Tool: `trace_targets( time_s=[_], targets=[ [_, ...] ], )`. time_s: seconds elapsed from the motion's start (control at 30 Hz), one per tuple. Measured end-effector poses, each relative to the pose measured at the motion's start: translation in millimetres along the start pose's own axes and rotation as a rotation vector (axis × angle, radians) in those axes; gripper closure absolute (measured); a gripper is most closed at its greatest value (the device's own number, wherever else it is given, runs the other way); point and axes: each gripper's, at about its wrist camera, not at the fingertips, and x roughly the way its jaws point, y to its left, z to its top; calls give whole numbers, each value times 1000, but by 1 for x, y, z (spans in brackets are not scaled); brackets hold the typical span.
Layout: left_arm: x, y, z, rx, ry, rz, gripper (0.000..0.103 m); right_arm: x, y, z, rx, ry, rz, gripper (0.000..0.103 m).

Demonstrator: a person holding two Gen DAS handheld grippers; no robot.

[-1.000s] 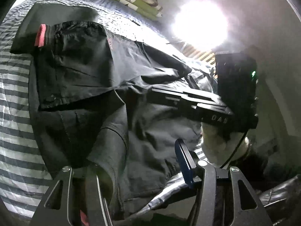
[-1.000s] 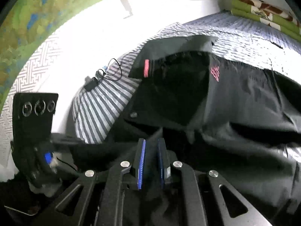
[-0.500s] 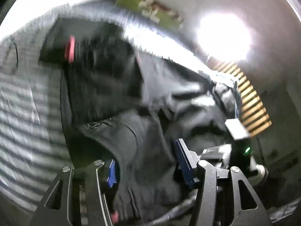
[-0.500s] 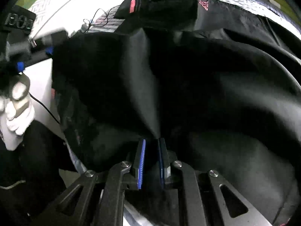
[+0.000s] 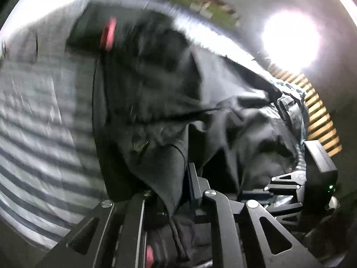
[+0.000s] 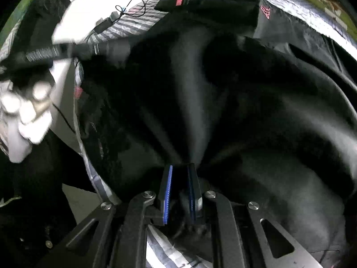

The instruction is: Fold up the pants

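Both jaws are clamping black pants point(image 5: 156, 102), the left gripper point(image 5: 178, 187) and right gripper point(image 6: 179, 189) pinching fabric rising toward 12 o'clock over striped bedding point(image 5: 40, 134).

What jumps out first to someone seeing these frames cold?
The black pants fill both views, bunched fabric fanning out from the right gripper, which is clamped on a fold. In the left wrist view the left gripper pinches another edge over the striped bedsheet. A glaring lamp burns at upper right.
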Motion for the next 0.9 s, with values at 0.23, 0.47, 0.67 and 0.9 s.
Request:
trace_targets(
  time_s=[0.23, 0.47, 0.67, 0.9],
  targets=[
    [-7, 22, 30, -93, -60, -94, 68, -8, 5, 5, 1, 3, 29, 91],
    [-28, -19, 22, 91, -171, 20, 81, 2, 12, 4, -33, 5, -7, 91],
    [-11, 47, 5, -119, 1, 167, 84, -1, 8, 5, -27, 15, -4, 91],
    [-48, 9, 22, -4, -135, 162, 73, -29, 26, 21, -9, -174, 108, 84]
  ],
)
